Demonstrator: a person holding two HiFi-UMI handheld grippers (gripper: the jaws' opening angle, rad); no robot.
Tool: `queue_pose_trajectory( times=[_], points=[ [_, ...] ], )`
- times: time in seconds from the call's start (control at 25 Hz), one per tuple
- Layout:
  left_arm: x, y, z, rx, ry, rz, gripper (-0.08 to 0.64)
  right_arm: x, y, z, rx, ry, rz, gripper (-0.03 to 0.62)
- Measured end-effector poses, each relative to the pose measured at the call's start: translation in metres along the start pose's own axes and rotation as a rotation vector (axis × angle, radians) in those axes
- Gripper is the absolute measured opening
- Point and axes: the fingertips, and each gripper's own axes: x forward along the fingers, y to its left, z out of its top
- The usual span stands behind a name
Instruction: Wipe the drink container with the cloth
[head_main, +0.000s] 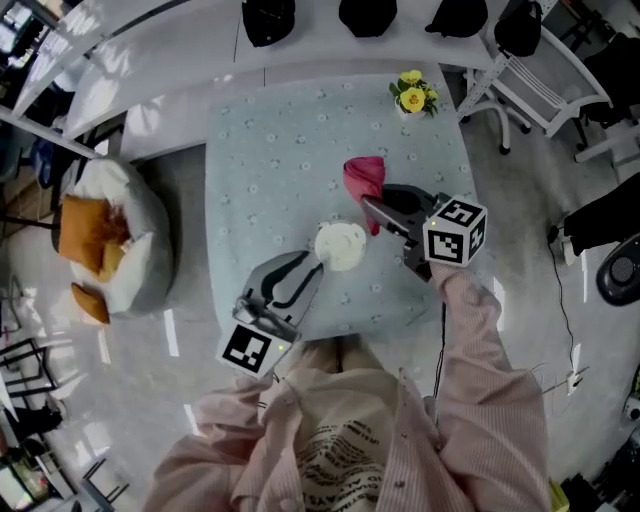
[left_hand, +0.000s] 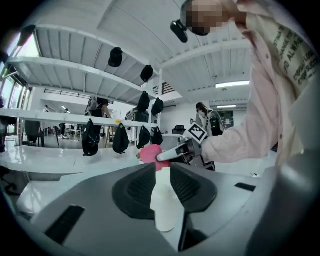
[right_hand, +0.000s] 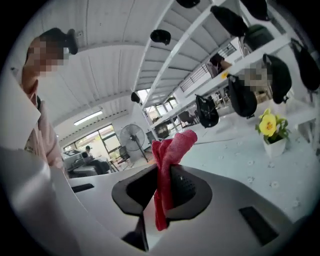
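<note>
Jaws of left gripper (left_hand: 161, 172) grip the drink container (left_hand: 162, 205) upright.

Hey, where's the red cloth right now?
In the head view the red cloth is over the middle of the table, pinched in the right gripper, just up and right of the white bottle that the left gripper holds.

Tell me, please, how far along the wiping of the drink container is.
Done: both pickups. The left gripper is shut on the white drink container, and the right gripper on the red cloth. In hand: the cloth is held close beside the container; whether they touch I cannot tell. Left: the wiping itself, then probably setting both down.
</note>
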Motion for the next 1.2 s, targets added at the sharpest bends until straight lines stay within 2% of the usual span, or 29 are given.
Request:
queue_pose_trajectory(
  times=[0.04, 0.28, 0.48, 0.72, 0.88, 1.2],
  points=[
    [-0.002, 0.0, 0.005, -0.003, -0.011, 0.008, 0.078, -0.008, 0.004, 0.004, -0.025, -0.029, -0.036, 0.054],
    [-0.007, -0.001, 0.029, 0.013, -0.041, 0.015, 0.049, -0.046, 0.039, 0.023, -0.161, -0.126, -0.19, 0.054],
    [-0.01, 0.002, 0.04, 0.051, -0.021, 0.036, 0.015, -0.073, 0.066, 0.04, -0.221, -0.197, -0.295, 0.054],
    [-0.017, 0.005, 0.054, 0.027, -0.023, 0.052, 0.003, -0.095, 0.098, 0.048, -0.262, -0.24, -0.367, 0.054],
    [-0.02, 0.01, 0.066, 0.045, -0.04, 0.062, 0.002, -0.107, 0.116, 0.057, -0.283, -0.283, -0.4, 0.054],
    [-0.034, 0.021, 0.081, 0.03, -0.081, 0.105, 0.002, -0.131, 0.134, 0.057, -0.291, -0.357, -0.476, 0.054]
  ],
)
